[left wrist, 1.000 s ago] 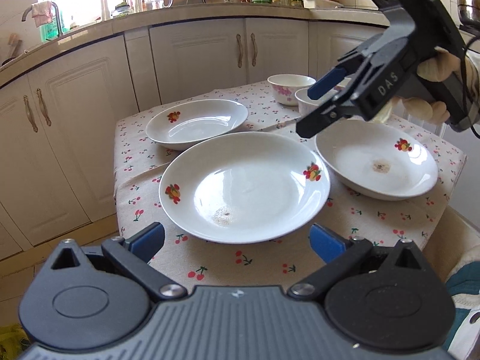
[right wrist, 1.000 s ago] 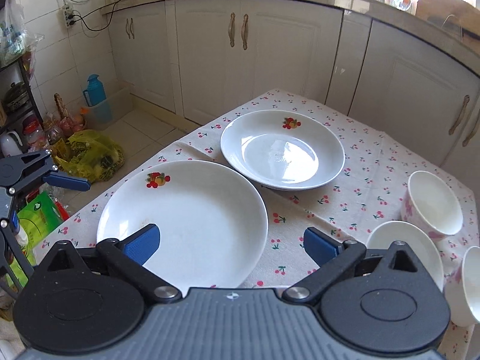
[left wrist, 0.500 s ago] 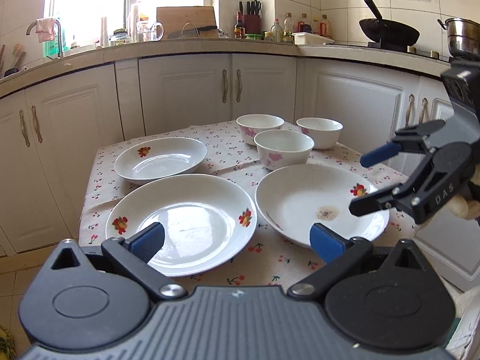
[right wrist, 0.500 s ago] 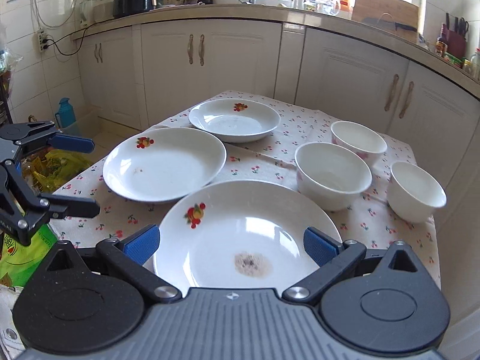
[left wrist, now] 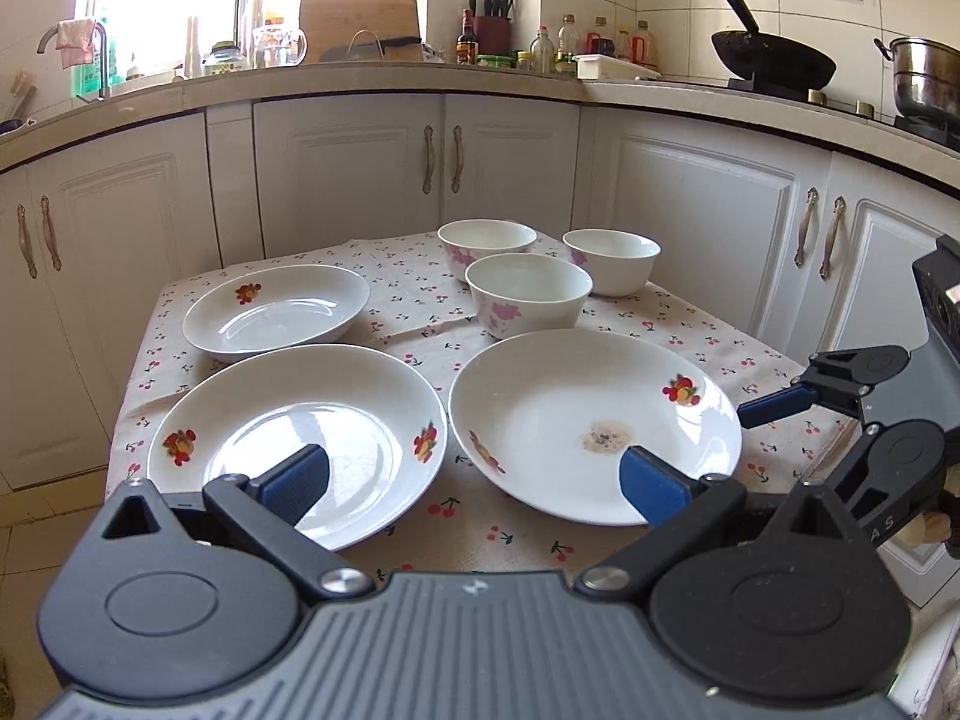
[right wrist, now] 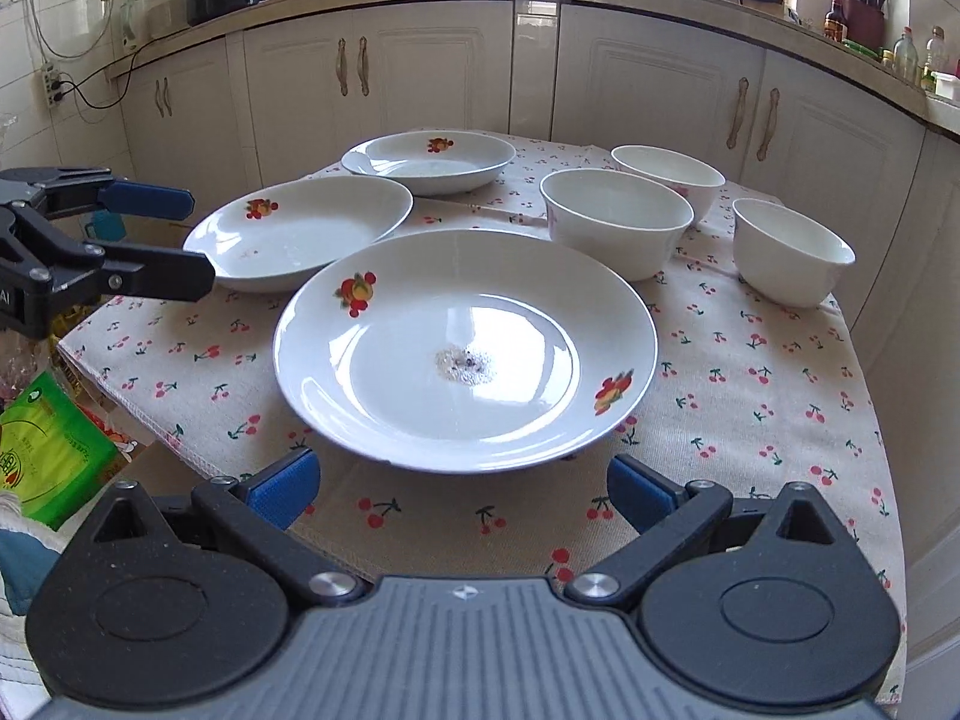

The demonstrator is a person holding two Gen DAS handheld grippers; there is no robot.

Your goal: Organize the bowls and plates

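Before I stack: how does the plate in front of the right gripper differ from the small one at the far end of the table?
The near plate is clearly wider than the far plate. The near plate has a speckled residue patch at its centre; the far plate looks clean. The near plate shows two fruit motifs on its rim; the far plate shows one. Both are white, upright and lie separately on the cherry-print cloth.

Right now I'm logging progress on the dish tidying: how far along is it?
Nothing looks done yet: three plates, including the stained plate, lie separately on the cherry-print tablecloth, and three bowls stand unstacked. Nothing is in hand: the left gripper and right gripper both have open jaws and hold nothing. All stacking of plates and bowls remains.
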